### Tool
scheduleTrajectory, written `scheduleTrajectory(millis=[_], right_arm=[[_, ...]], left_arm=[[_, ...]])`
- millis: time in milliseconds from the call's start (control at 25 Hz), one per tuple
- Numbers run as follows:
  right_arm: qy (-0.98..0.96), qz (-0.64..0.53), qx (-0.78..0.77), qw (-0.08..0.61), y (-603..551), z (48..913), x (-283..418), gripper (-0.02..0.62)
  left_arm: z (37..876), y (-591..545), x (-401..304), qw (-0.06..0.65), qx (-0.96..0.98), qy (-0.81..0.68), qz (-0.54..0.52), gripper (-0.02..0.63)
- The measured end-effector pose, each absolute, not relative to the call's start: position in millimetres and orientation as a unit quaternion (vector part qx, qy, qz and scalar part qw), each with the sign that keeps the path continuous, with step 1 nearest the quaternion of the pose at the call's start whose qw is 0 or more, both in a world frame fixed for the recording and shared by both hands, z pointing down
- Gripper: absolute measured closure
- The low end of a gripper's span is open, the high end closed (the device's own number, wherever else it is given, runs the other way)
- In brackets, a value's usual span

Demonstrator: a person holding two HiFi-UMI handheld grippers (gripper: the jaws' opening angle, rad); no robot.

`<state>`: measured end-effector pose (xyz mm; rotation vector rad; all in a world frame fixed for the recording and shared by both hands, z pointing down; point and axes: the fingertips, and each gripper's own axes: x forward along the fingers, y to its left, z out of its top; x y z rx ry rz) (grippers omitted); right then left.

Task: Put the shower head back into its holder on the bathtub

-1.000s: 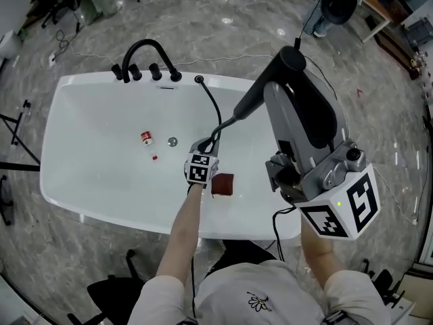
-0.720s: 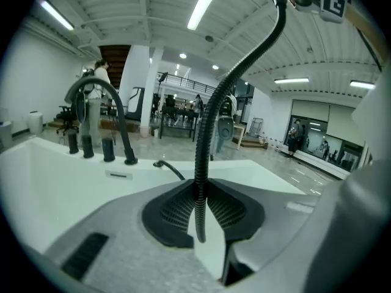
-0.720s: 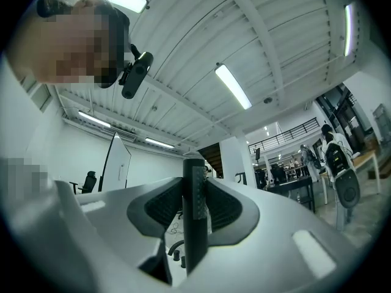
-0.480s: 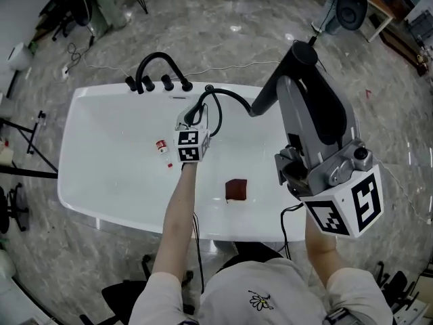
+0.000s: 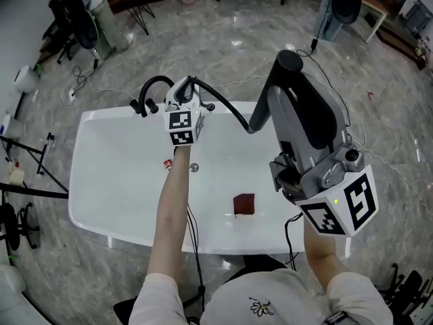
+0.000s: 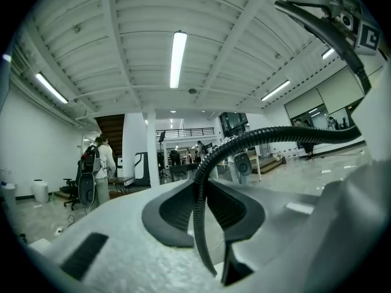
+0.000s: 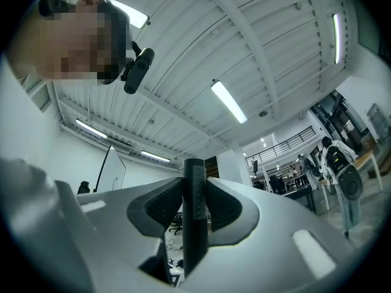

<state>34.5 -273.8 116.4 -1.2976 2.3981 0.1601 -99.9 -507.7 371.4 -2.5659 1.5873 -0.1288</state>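
Observation:
The black shower head is high at the right of the head view, its handle clamped upright between the pads of my right gripper, which is shut on it. From the handle the black ribbed hose curves left to my left gripper, raised over the tub's far rim beside the black faucet. In the left gripper view the hose runs between the pads, and my left gripper is shut on it. The holder on the white bathtub is hidden behind the left gripper.
In the tub lie a small red bottle, a drain and a dark red square pad. Black stands and cables sit on the marble floor left of the tub. People stand far off.
My left gripper has risen with the hose from the tub's middle up to the far rim by the faucet. The right gripper with the shower head has barely shifted.

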Motion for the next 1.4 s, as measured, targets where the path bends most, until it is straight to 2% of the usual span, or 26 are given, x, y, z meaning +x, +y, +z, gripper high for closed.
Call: scheduleTrajectory(millis=[360, 480, 800, 1000, 1160, 1240, 1320, 1400], right_arm=[[0.862, 0.040, -0.474, 0.176, -335.5, 181.0, 26.0, 0.468], [0.861, 0.036, -0.479, 0.170, -358.0, 199.7, 23.5, 0.468], [0.855, 0.032, -0.483, 0.186, -391.0, 218.3, 16.9, 0.469], [0.853, 0.049, -0.478, 0.205, -401.9, 201.6, 9.6, 0.469], [0.855, 0.062, -0.479, 0.191, -411.3, 210.6, -2.2, 0.471], [0.855, 0.056, -0.482, 0.183, -421.8, 226.3, -7.2, 0.471], [0.854, 0.046, -0.488, 0.175, -434.4, 246.5, -10.9, 0.471], [0.852, 0.039, -0.497, 0.162, -448.5, 270.6, -14.2, 0.471]], left_arm=[[484.7, -551.0, -87.1, -0.010, -0.852, 0.516, -0.088, 0.540], [513.4, -556.7, -83.9, -0.035, -0.856, 0.508, -0.085, 0.517], [584.8, -532.1, -89.5, -0.066, -0.863, 0.485, -0.123, 0.492], [614.3, -513.3, -95.5, -0.091, -0.868, 0.468, -0.139, 0.486], [609.2, -504.3, -105.0, -0.091, -0.866, 0.478, -0.114, 0.486], [597.1, -501.9, -113.7, -0.091, -0.860, 0.495, -0.082, 0.510], [582.6, -497.5, -123.6, -0.097, -0.852, 0.513, -0.043, 0.600], [571.2, -490.1, -132.2, -0.104, -0.847, 0.522, -0.005, 0.606]])
